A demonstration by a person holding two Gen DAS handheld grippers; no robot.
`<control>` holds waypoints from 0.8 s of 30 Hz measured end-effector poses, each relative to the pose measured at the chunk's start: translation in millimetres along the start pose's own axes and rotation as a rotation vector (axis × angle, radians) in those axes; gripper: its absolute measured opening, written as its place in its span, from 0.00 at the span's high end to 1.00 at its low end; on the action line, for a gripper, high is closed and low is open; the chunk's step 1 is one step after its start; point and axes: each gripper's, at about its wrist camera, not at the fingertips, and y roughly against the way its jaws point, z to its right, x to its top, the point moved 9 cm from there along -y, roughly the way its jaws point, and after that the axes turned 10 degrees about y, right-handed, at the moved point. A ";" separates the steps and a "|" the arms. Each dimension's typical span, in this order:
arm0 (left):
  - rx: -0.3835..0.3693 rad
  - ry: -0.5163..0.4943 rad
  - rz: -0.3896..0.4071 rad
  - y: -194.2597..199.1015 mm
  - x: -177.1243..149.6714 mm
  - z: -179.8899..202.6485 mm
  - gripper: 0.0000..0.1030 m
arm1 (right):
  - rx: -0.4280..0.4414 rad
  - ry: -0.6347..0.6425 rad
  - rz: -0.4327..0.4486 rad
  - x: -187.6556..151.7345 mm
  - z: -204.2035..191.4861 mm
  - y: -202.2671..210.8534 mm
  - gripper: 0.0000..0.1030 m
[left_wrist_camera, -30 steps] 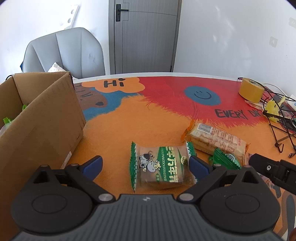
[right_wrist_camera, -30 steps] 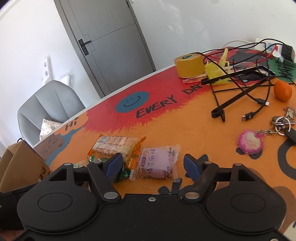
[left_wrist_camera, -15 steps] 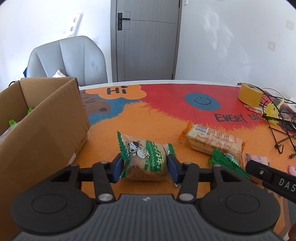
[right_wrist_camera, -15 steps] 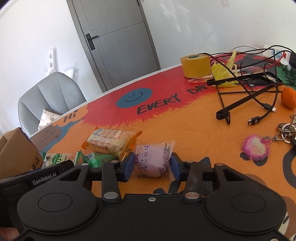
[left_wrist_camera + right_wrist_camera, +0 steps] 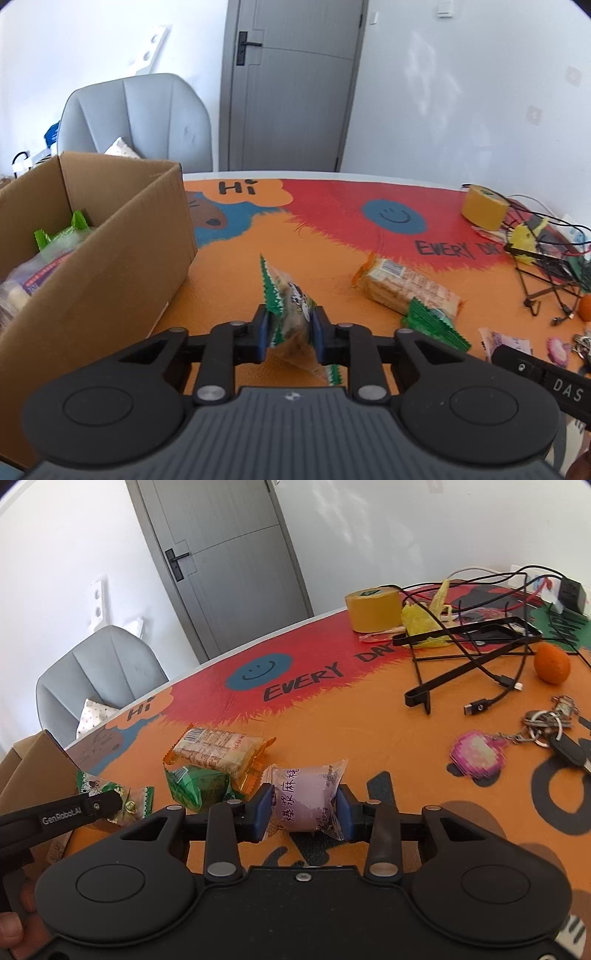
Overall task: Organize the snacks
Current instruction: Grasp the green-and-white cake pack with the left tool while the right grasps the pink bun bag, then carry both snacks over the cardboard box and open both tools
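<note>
My left gripper (image 5: 290,334) is shut on a green-and-white cow-print snack packet (image 5: 290,306) and holds it tilted, lifted off the orange table. The same packet shows in the right wrist view (image 5: 110,797). My right gripper (image 5: 304,810) is shut on a purple snack packet (image 5: 306,797), lifted just above the table. An orange cracker packet (image 5: 406,291) and a green snack packet (image 5: 434,325) lie on the table between the grippers. An open cardboard box (image 5: 92,254) at the left holds several snacks.
A yellow tape roll (image 5: 373,609), black cables and a wire stand (image 5: 472,653), an orange fruit (image 5: 552,662), keys with a pink charm (image 5: 478,753) lie on the right of the table. A grey chair (image 5: 136,118) stands behind the box.
Both grippers closed on their packets and lifted them. The left gripper's cow-print packet now stands tilted on edge between the fingers, higher above the table.
</note>
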 end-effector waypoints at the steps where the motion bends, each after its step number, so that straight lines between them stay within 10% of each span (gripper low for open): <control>1: -0.006 0.001 0.001 3.2 0.1 -1.4 0.81 | -0.002 -0.004 0.004 -0.5 -1.0 2.9 0.63; 24: -0.094 0.087 0.131 82.4 30.4 -52.6 0.84 | 0.021 0.068 0.108 13.6 -78.6 41.7 0.63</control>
